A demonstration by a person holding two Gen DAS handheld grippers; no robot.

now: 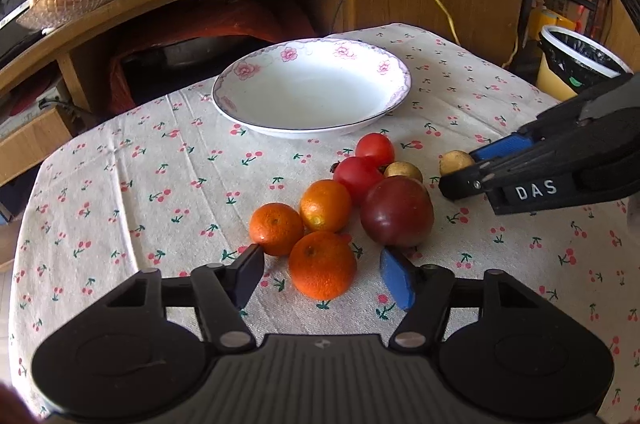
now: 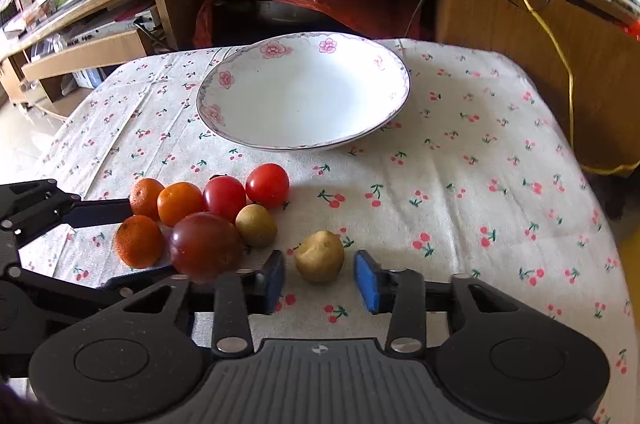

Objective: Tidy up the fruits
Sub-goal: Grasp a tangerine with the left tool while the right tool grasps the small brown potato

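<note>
Our left tongs (image 1: 322, 274) stand apart around a round orange mandarin (image 1: 322, 264) without squeezing it, and our right tongs (image 2: 320, 282) stand apart beside a small yellow-brown fruit (image 2: 319, 256), all on the cherry-print table (image 2: 460, 184) near the white flowered bowl (image 2: 304, 90).

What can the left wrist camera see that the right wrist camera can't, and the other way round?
Only the left wrist view shows the lined bin at the far right.

Only the right wrist view shows the cardboard boxes under the shelf at the left.

Both show the empty flowered plate, three oranges, two tomatoes, a dark plum, two yellowish fruits, and both tools: the left hand-held gripper straddling the nearest orange, the right hand-held gripper straddling a yellowish fruit.
</note>
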